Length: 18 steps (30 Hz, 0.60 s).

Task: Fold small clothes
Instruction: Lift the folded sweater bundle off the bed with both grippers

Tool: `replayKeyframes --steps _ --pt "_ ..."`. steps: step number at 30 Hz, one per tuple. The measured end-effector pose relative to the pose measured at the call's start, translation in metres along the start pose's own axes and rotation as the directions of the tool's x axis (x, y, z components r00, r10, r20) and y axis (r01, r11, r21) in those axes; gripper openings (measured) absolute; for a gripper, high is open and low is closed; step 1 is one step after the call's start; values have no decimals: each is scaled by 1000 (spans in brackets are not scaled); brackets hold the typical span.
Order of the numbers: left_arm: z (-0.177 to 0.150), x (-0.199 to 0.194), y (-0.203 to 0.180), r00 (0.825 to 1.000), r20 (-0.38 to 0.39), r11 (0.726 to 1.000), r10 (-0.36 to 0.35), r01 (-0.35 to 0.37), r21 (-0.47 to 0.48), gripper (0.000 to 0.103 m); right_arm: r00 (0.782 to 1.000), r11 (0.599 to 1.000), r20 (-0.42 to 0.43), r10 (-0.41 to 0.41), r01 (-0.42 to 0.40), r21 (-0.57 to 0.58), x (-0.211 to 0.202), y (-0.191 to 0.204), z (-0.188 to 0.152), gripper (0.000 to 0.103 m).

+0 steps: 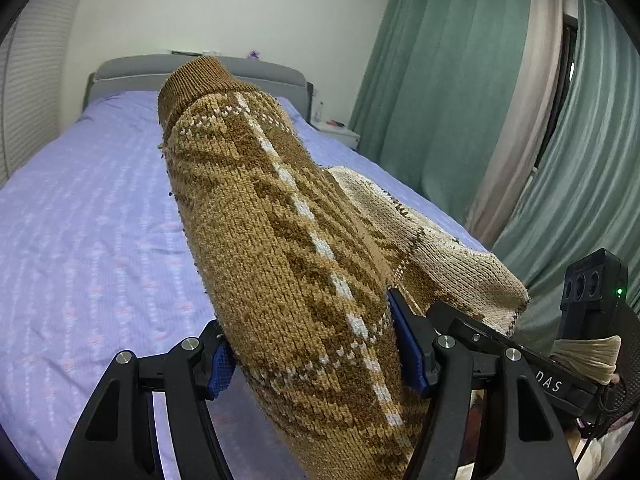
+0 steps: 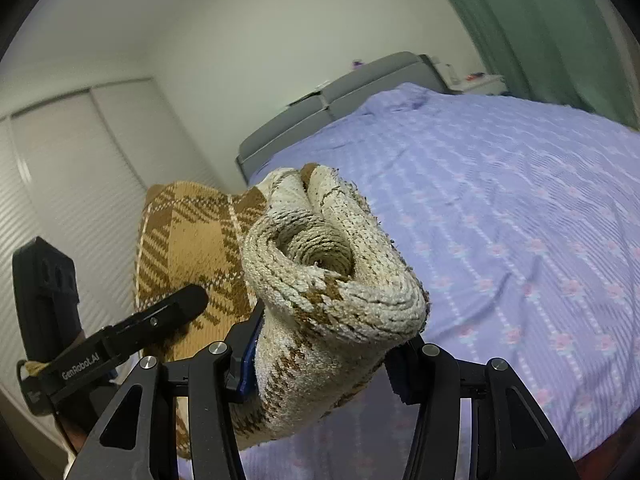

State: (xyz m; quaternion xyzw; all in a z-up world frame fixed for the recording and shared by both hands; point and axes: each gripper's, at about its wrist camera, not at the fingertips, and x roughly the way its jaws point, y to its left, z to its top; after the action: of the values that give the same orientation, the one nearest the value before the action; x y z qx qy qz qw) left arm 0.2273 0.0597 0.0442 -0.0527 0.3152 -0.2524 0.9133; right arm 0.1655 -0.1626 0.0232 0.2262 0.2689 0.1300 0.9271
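Left wrist view: my left gripper [image 1: 312, 344] is clenched on the brown plaid knitted sweater [image 1: 280, 240], lifted above the lilac-sheeted bed [image 1: 80, 240]. Only the right wrist view shows my right gripper [image 2: 320, 356] grasping its rolled cream end; that thick bunch could slip out mid-air.

This is a bedroom in a home. A wide bed [image 1: 100, 208] fills most of the room, covered with a lilac sheet with small pink flowers, and it has a grey padded headboard [image 1: 132, 76]. Long green curtains [image 1: 440, 80] hang at the window. A small white nightstand [image 1: 340, 134] stands beside the bed, and white slatted closet doors [image 2: 60, 168] cover one wall.
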Motion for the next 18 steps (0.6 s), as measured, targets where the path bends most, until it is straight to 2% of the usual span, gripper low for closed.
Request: replayKeyframes --steps 8,18 --pt "-12 -47 59 999 14 999 43 -43 -25 66 997 993 -44 60 -64 -95 24 66 -22 51" --pt "-23 -92 149 994 13 993 113 -112 -37 66 982 977 -124 142 -159 -143 83 134 -46 51"
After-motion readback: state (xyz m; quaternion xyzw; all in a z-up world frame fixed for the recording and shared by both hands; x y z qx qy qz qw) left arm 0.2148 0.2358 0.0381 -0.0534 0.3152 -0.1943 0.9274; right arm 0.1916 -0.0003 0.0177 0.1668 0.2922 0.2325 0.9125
